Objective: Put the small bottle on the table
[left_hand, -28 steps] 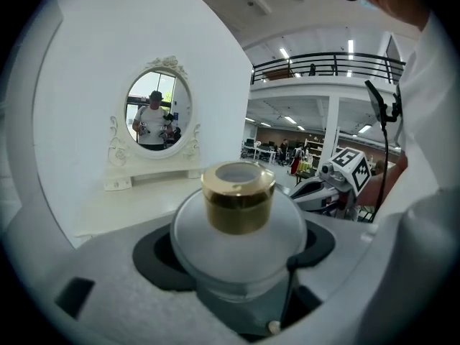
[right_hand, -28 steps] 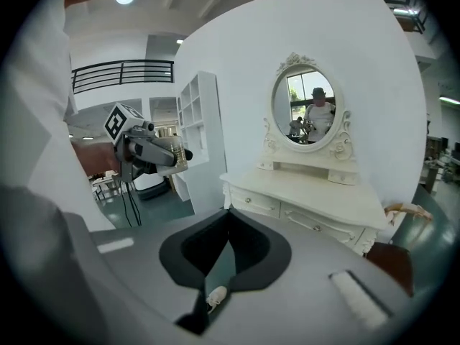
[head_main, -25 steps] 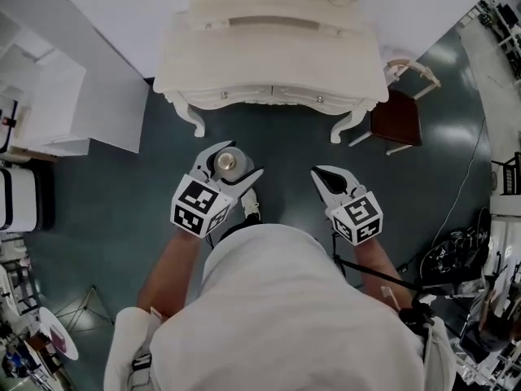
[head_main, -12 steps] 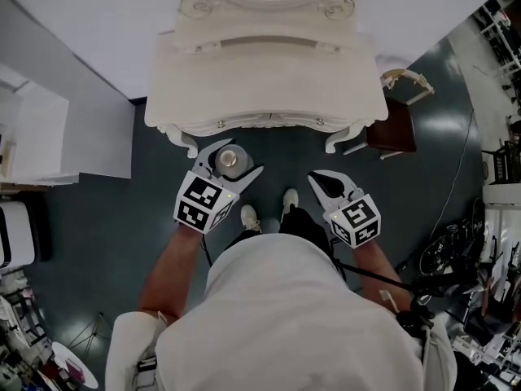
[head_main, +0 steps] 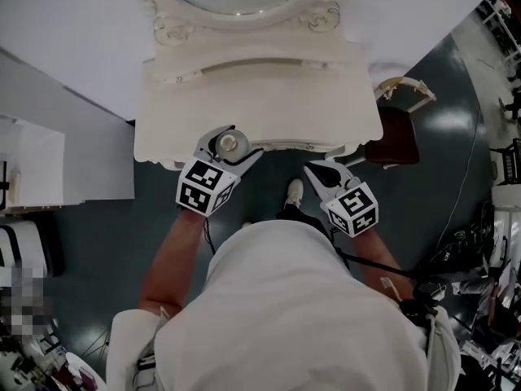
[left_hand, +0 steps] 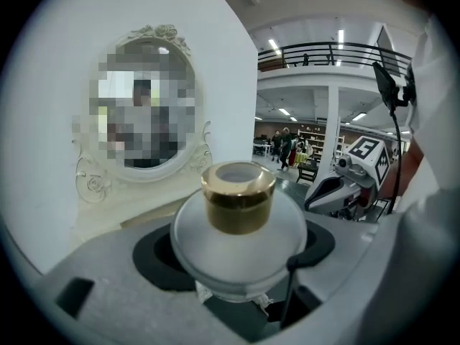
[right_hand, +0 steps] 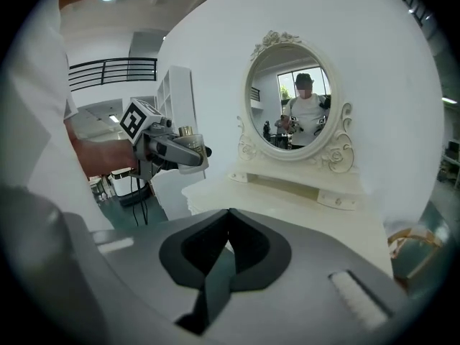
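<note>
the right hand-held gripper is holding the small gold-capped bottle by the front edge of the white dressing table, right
Not quite: the left hand-held gripper holds the small gold-capped bottle, as the left gripper view shows. The right hand-held gripper is shut with nothing in it. The rest stands: the bottle is by the front edge of the white dressing table.

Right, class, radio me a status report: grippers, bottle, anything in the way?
Left gripper shut on small bottle; right gripper shut, empty. Bottle held at front edge of table, not yet set down. Nothing in the way on top.
</note>
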Tool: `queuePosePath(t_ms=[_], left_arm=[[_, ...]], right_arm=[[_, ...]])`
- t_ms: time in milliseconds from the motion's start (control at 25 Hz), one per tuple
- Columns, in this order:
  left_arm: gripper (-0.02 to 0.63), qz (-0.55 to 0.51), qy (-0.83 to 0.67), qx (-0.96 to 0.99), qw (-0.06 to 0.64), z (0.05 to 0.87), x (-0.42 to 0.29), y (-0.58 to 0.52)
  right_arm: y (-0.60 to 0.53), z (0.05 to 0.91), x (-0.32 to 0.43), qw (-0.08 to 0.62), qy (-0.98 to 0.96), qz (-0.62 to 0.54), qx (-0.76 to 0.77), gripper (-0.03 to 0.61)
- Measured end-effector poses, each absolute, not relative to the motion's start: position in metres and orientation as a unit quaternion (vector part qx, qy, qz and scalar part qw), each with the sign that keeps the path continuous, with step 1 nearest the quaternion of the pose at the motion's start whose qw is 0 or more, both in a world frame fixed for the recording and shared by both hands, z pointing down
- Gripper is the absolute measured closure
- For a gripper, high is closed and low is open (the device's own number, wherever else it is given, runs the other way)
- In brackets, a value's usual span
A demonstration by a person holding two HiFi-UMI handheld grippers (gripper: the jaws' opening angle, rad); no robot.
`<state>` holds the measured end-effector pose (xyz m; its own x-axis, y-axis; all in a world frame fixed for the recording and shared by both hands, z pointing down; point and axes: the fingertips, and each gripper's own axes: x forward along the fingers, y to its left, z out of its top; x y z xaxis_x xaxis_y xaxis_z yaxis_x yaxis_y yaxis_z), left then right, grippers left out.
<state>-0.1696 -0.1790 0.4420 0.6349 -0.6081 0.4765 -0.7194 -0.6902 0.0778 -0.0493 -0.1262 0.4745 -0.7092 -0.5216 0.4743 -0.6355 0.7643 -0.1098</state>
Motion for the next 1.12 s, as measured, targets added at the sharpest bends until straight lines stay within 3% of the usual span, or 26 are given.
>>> queuePosePath(t_ms=[480,1120], left_arm=[[0.273,0.223,-0.379,0.891,0.116,0.456,-0.063,-0.367],[0.273,0.264,-0.347,0.894,0.107,0.493,0.009,-0.531]], right_arm=[[-0.26,0.474,0.078,0.215,-0.905,0.13,0.344,0.578],[-0.293,0.476,0.167,0.192,-0.835,0.187,0.48,0.578]])
